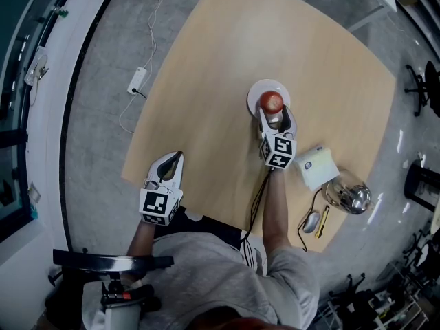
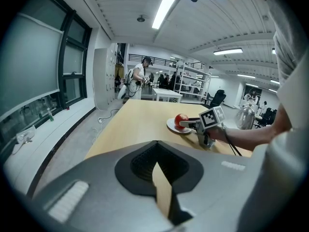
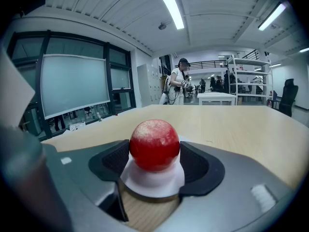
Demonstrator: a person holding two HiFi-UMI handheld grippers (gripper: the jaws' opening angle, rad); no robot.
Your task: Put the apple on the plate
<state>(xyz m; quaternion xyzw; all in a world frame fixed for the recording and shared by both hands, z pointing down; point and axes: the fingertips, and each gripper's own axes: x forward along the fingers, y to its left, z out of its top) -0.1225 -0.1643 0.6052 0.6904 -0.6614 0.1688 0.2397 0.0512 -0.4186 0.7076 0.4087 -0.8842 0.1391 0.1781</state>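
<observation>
A red apple (image 1: 271, 102) (image 3: 154, 144) rests on a small white plate (image 1: 257, 90) (image 3: 152, 183) in the middle of the wooden table (image 1: 227, 60). My right gripper (image 1: 274, 113) (image 3: 154, 153) reaches over the plate's near side, and both dark pads press against the apple's sides. The left gripper view shows the apple (image 2: 181, 120), the plate (image 2: 173, 127) and the right gripper (image 2: 191, 124) from the side. My left gripper (image 1: 178, 158) (image 2: 162, 180) hovers at the table's near left edge, jaws together with only a thin slit, holding nothing.
To the right of the plate lie a white box (image 1: 316, 167), a shiny kettle (image 1: 348, 195), a mouse (image 1: 311, 221) and a yellow pen (image 1: 322, 221). A power strip (image 1: 137, 80) lies on the floor at left. People stand far off across the room (image 3: 176, 86).
</observation>
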